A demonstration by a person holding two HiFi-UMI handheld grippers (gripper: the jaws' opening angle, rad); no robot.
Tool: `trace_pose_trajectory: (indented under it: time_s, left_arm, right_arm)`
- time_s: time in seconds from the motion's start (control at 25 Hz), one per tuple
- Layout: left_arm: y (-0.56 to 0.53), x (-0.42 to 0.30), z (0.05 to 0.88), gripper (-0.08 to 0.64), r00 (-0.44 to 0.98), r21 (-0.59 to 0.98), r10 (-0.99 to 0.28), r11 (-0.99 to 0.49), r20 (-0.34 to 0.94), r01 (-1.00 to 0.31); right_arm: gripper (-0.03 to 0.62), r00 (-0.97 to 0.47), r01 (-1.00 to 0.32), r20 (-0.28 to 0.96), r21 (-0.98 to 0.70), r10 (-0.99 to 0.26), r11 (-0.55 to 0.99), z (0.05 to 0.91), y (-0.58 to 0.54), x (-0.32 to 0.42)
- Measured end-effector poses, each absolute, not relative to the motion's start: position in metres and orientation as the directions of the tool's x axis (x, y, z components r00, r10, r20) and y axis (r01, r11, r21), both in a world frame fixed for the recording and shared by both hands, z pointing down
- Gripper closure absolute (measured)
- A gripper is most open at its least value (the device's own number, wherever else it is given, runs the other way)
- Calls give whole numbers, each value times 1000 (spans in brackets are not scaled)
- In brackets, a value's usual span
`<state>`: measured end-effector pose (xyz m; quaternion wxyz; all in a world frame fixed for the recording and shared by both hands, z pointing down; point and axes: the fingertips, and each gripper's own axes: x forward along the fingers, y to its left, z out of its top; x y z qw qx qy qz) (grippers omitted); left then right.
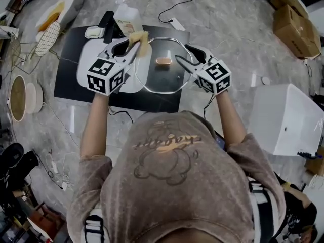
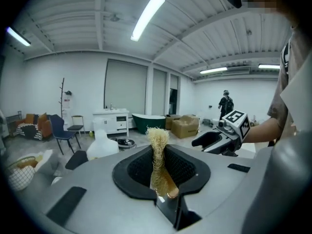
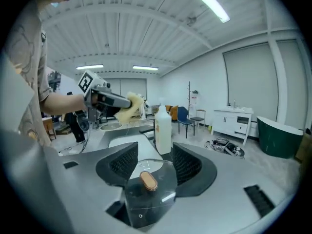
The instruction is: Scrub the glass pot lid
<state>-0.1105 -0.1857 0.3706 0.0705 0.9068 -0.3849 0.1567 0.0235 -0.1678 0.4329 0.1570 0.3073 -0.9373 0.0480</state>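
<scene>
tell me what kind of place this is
Likely a large warehouse-style hall or studio, not a home kitchen: a tub beside a vanity, stacked cardboard boxes, and long strip lights overhead.

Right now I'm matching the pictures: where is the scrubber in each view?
Head view: scrubber above centre, in the left gripper.
Left gripper view: centre, between its jaws.
Right gripper view: upper left.
Shared landmark: the white bottle.
</scene>
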Motion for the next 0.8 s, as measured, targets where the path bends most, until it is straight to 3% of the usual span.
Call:
trace_pose_trajectory:
  time_s: [0.24, 0.44, 0.8]
  left_arm:
    - [-154, -121, 364, 494, 620, 85, -755, -618, 216, -782]
    - [-142, -120, 371, 494, 560, 50, -818, -558, 131, -828]
    - [-135, -121, 398, 494, 509, 72, -856, -504, 89, -861]
  right_arm:
    - [396, -699, -710, 184, -64, -691, 701, 394, -141, 58]
    - [434, -654, -756, 122, -91, -746, 648, 392, -127, 60]
    - [549, -605, -797, 124, -100, -787, 596, 412, -121, 49]
